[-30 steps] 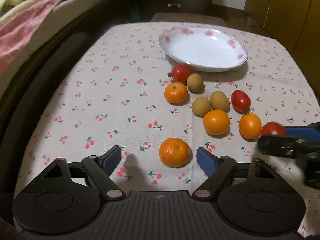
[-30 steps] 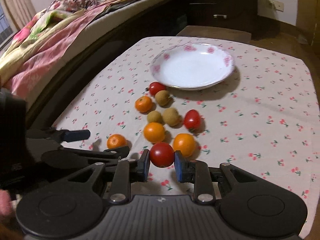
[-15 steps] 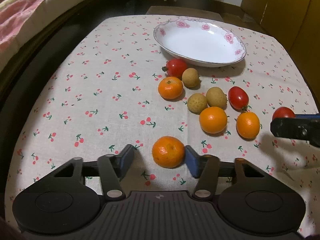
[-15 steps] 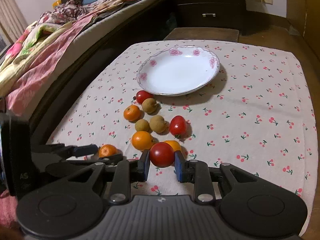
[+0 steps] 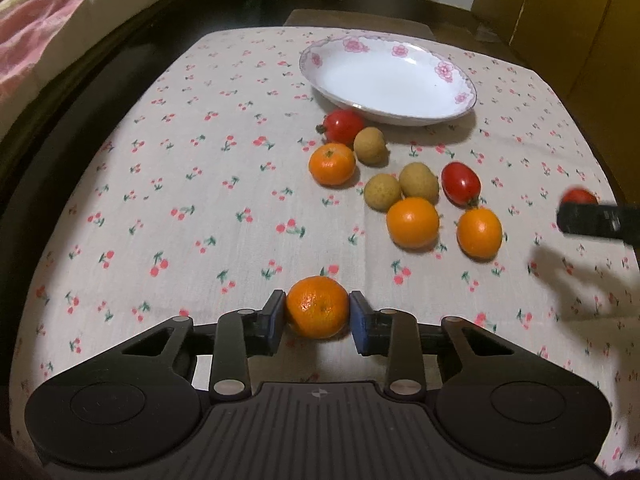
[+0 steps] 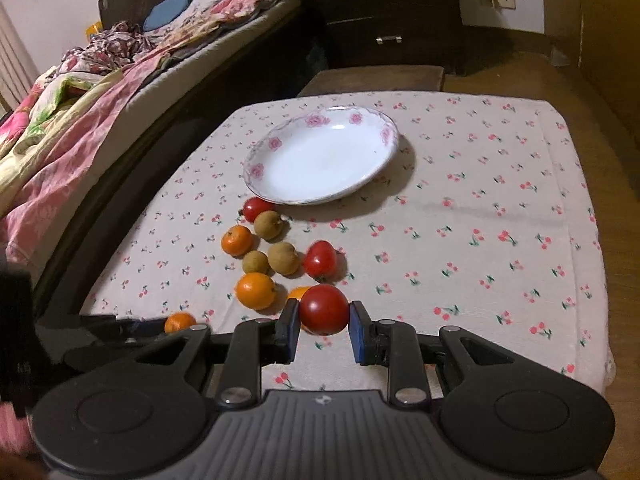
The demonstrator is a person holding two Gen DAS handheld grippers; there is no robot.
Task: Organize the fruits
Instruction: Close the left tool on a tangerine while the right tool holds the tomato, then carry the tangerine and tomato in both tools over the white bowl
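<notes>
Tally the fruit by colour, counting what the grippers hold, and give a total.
Orange: 4, one between the closing left gripper jaws
Red: 3, one held in the right gripper
Brown: 3, e.g.
Total: 10

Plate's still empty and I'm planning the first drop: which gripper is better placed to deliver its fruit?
Probably right: the right gripper already clamps a tomato, while the left gripper's jaws are closing on a tangerine.
</notes>
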